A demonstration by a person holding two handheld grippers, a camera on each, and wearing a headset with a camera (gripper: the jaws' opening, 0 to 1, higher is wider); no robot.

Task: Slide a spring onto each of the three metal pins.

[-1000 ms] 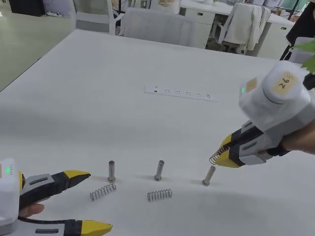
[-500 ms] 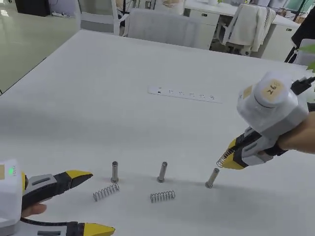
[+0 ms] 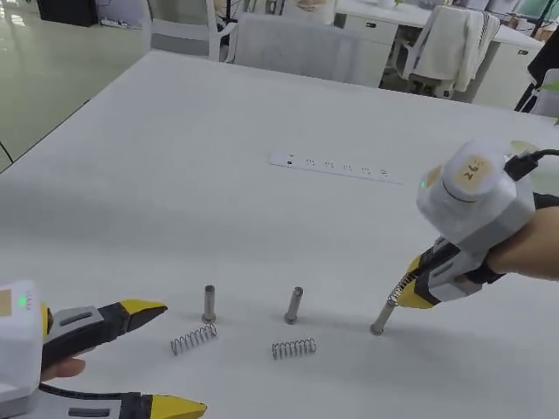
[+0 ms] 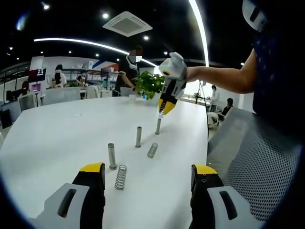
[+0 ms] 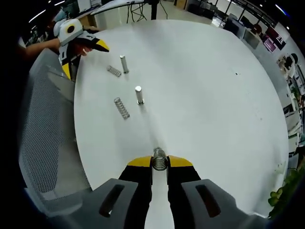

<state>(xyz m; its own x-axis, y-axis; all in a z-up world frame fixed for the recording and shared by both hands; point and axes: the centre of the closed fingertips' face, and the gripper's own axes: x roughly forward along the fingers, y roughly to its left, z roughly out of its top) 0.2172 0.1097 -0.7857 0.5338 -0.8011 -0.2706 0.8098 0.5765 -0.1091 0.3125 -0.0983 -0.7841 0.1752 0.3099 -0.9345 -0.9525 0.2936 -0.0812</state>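
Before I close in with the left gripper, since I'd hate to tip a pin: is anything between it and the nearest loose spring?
Nothing visible. The nearest spring lies on bare table just ahead of the open left gripper; the left pin stands just beyond the spring, not between them.

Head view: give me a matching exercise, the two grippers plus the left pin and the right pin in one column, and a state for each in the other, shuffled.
Column A
1. left gripper
2. right gripper
3. left pin
4. right pin

Column B
a. just under the held spring
b. open, holding nothing
c. bare, with a loose spring lying beside it
d. shut on a spring

Pairs: 1-b, 2-d, 3-c, 4-a
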